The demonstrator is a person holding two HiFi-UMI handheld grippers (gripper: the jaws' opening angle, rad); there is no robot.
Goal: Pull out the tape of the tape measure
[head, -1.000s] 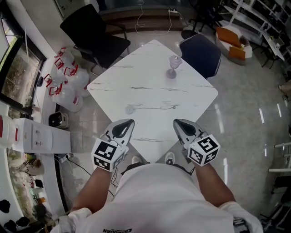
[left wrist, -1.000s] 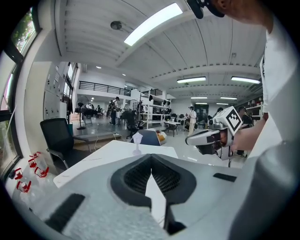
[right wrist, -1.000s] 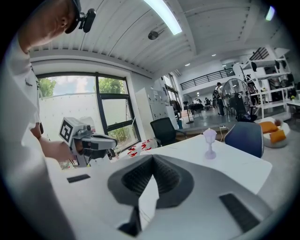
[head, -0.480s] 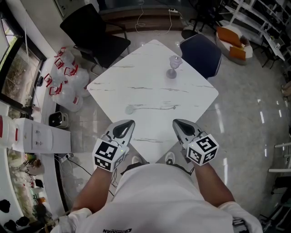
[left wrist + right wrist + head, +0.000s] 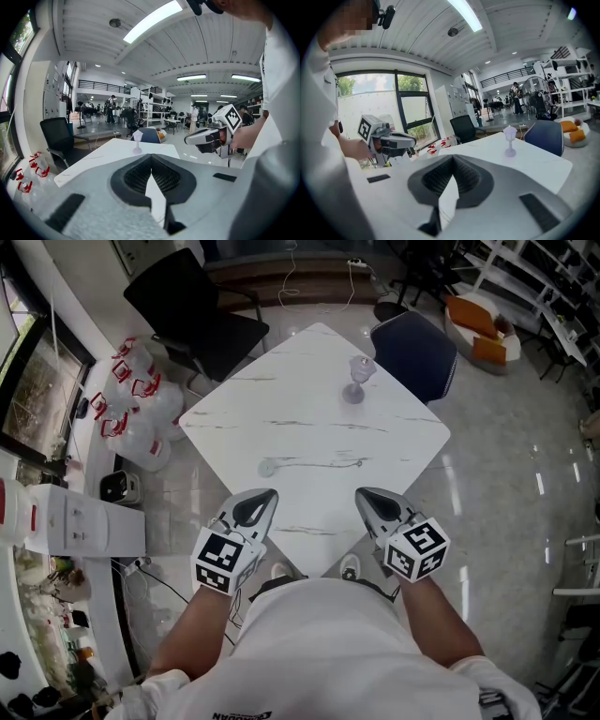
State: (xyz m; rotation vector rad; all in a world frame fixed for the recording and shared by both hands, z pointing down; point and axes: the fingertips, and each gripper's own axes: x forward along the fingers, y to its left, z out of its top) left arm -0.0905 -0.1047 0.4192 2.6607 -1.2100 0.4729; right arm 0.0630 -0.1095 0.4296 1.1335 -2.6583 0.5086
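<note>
A small round whitish tape measure [image 5: 268,466] lies on the white marble table [image 5: 309,418], with a thin strip of tape [image 5: 323,463] running out from it to the right. My left gripper [image 5: 267,492] hovers over the table's near corner, just short of the tape measure, shut and empty. My right gripper [image 5: 365,492] is level with it on the right, also shut with nothing in it. In the left gripper view the jaws meet in a closed seam [image 5: 151,157]; the right gripper view shows the same [image 5: 452,158]. Neither gripper view shows the tape measure.
A small clear lamp-shaped ornament [image 5: 355,379] stands near the table's far corner. A black chair [image 5: 202,310] and a dark blue chair [image 5: 412,348] stand beyond the table. Bags with red handles [image 5: 131,404] lie on the floor to the left.
</note>
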